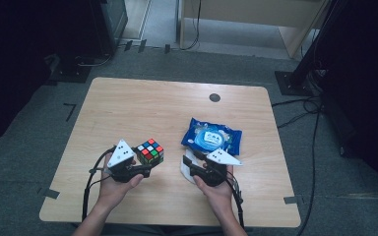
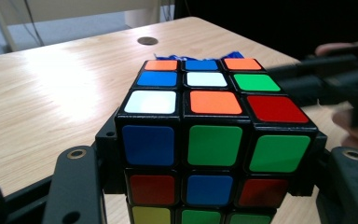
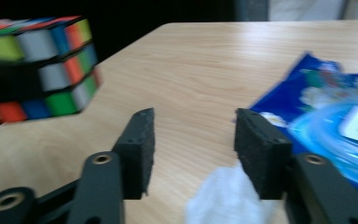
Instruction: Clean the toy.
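Wooden bench (image 1: 138, 108) carries a blue packet (image 1: 211, 137) centre-right; left hand-held gripper (image 1: 145, 169) clamps the cube (image 1: 150, 151), right hand-held gripper (image 1: 189, 163) gapes over white tissue (image 3: 223, 198)

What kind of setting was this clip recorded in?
Probably a lab or recording space, not a home: a bare wooden table on grey carpet, taped floor marks, loose cables and dark equipment stands around it.

You see a wooden counter (image 1: 128, 108) with a small dark round hole (image 1: 215, 97) near its far edge; grey carpet (image 1: 29, 132) surrounds the counter.
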`<move>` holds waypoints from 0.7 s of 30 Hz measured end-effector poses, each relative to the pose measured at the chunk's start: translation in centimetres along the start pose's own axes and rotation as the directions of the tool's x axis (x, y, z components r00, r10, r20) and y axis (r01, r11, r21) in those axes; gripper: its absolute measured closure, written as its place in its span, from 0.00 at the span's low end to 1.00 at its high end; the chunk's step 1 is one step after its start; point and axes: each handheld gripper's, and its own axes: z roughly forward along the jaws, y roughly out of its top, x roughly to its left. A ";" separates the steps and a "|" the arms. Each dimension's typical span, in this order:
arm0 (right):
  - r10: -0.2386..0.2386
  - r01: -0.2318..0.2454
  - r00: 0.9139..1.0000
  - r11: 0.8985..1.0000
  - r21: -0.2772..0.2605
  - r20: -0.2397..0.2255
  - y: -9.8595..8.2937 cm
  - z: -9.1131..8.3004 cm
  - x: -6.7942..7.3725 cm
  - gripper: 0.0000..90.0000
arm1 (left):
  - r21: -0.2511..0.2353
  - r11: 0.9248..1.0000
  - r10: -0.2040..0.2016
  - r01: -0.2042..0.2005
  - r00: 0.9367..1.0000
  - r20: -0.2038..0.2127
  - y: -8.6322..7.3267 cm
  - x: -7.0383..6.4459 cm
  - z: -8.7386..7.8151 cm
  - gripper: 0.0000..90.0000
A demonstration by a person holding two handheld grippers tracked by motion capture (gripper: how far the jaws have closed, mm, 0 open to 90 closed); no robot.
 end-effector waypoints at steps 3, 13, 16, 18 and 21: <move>-0.009 0.009 0.998 1.000 -0.006 -0.063 -0.1 0.4 1.4 0.43 | -0.009 1.000 -0.025 0.025 1.000 0.003 0.2 0.2 -0.1 0.38; -0.040 0.041 0.983 0.999 0.001 -0.177 -0.9 2.3 5.7 0.31 | 0.009 1.000 -0.029 0.029 0.999 0.040 0.4 -0.8 0.5 0.38; -0.045 0.045 0.984 0.999 -0.004 -0.172 -1.0 2.6 6.2 0.29 | 0.017 0.999 -0.033 0.032 0.998 0.053 0.4 -1.3 0.8 0.38; -0.045 0.044 0.987 0.999 -0.014 -0.154 -1.0 2.7 6.5 0.29 | 0.025 0.999 -0.027 0.025 0.998 0.063 0.4 -1.7 1.0 0.38; -0.056 0.053 0.990 0.998 -0.031 -0.131 -1.1 2.8 6.7 0.35 | 0.034 0.999 -0.011 0.008 0.997 0.072 0.3 -2.4 1.3 0.38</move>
